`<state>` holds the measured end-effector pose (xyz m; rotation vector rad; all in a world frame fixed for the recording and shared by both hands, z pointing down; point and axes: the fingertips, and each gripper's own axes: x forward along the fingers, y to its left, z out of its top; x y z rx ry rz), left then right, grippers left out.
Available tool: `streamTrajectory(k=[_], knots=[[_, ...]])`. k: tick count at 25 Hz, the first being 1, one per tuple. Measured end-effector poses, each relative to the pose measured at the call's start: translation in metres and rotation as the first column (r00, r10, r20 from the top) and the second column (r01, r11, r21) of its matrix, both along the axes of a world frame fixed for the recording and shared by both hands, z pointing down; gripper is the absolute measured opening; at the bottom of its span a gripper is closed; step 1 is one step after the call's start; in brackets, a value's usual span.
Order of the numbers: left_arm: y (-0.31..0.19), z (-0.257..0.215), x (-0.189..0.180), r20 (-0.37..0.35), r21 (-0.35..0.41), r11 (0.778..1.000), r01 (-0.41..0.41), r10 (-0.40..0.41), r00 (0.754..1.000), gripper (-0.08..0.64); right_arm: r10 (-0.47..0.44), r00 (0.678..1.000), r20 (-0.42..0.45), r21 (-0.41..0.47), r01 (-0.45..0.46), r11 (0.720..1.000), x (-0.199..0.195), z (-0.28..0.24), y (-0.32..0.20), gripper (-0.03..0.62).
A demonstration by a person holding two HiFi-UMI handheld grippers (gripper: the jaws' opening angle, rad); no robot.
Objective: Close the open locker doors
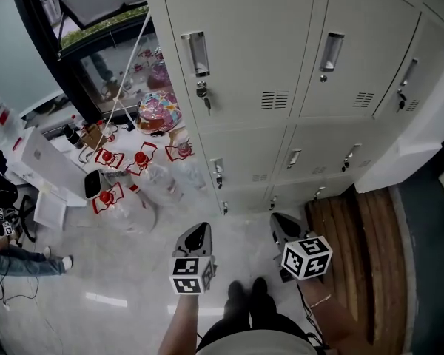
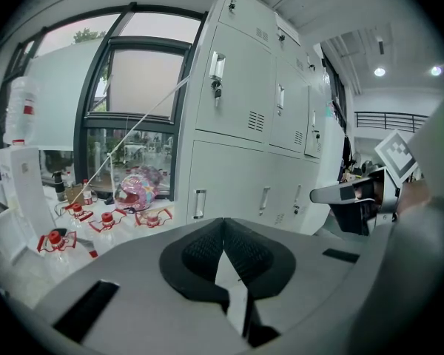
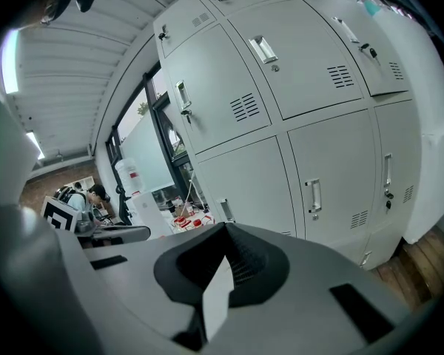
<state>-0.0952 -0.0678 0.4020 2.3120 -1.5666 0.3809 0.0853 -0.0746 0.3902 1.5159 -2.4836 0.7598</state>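
**Before the lockers point(image 1: 311, 135), jaws clenched on nothing**

Ahead of us, and filling the upper part of the head view, stands a bank of pale grey metal lockers, several columns wide and stacked in tiers. The locker doors point(image 1: 244, 43) that face us lie flush in their frames, each with a recessed handle. The rightmost upper door point(image 1: 411, 72) seems to sit at a slight angle to its neighbours, and we cannot tell whether it is ajar.

Under us spreads a pale, glossy floor point(image 1: 118, 272). A dark-framed window point(image 2: 137, 87) stands to the left of the lockers. Wooden boards point(image 1: 362, 250) lie on the floor to our right, at the foot of the lockers. At the far left a person point(image 1: 18, 261) in jeans sits near the edge of the view.

Clear water bottles point(image 1: 140, 159) with red caps and red handles cluster on the floor below the window, with a bright patterned helmet point(image 1: 159, 112) just beyond them.

We hold the left gripper point(image 1: 197, 234) and the right gripper point(image 1: 285, 224) low and side by side, near each other and well apart from the lockers, both pointing toward them. Each gripper's jaws are pressed together with nothing between them. Their marker cubes point(image 1: 191, 274) sit just behind the jaws.

Keys point(image 1: 205, 98) hang from the lock of an upper left door.
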Motion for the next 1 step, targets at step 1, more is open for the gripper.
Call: streamTrajectory(k=[1], knots=[[0.0001, -0.0010, 0.0013, 0.000, 0.001, 1.000, -0.001, 0.001, 1.000, 0.020, -0.001, 1.000, 0.002, -0.001, 0.001, 1.000, -0.0004, -0.0002, 0.0007, 0.003]])
